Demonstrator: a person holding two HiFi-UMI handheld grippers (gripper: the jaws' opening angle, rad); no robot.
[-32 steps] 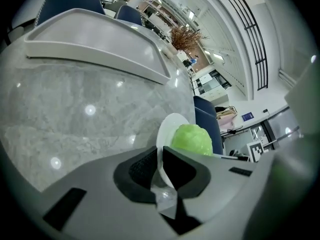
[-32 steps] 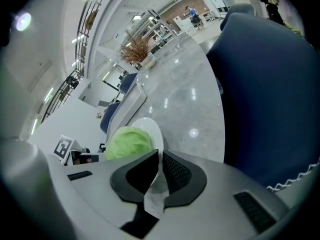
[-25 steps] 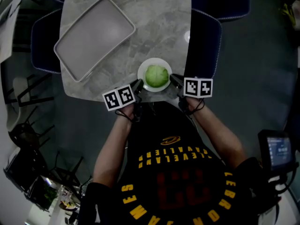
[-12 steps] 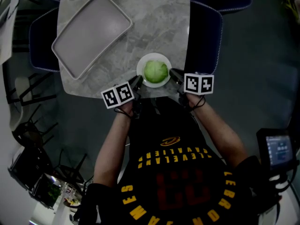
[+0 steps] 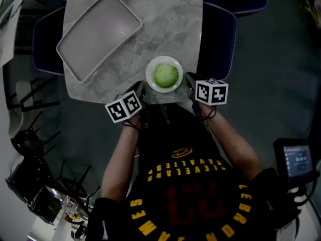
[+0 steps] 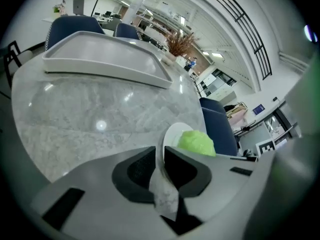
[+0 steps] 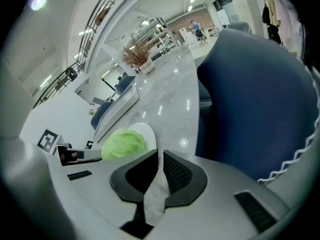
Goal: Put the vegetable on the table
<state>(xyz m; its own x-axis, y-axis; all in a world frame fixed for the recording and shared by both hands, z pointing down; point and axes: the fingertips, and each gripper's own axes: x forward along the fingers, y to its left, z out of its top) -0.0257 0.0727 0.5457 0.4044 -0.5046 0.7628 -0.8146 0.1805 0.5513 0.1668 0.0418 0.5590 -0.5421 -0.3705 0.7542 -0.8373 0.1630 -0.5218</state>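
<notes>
A round green cabbage [image 5: 166, 75] lies on a small white plate [image 5: 152, 83] near the front edge of the grey marble table [image 5: 165, 19]. My left gripper [image 5: 141, 89] is shut on the plate's left rim and my right gripper [image 5: 189, 81] on its right rim. In the left gripper view the plate [image 6: 170, 136] runs edge-on into the narrow gap of my left gripper [image 6: 160, 156], with the cabbage [image 6: 196, 143] just beyond. In the right gripper view the plate [image 7: 146, 133] and cabbage [image 7: 124, 143] sit left of my right gripper [image 7: 159, 159].
A large empty grey tray [image 5: 98, 34] lies at an angle on the table's far left. Dark blue chairs stand around the table, one [image 5: 216, 39] close by on the right and another [image 5: 47, 44] on the left. The person's body is right behind the table's front edge.
The plate with the cabbage has moved a little farther in over the table. Both grippers went with it, and the left marker cube has tilted.
</notes>
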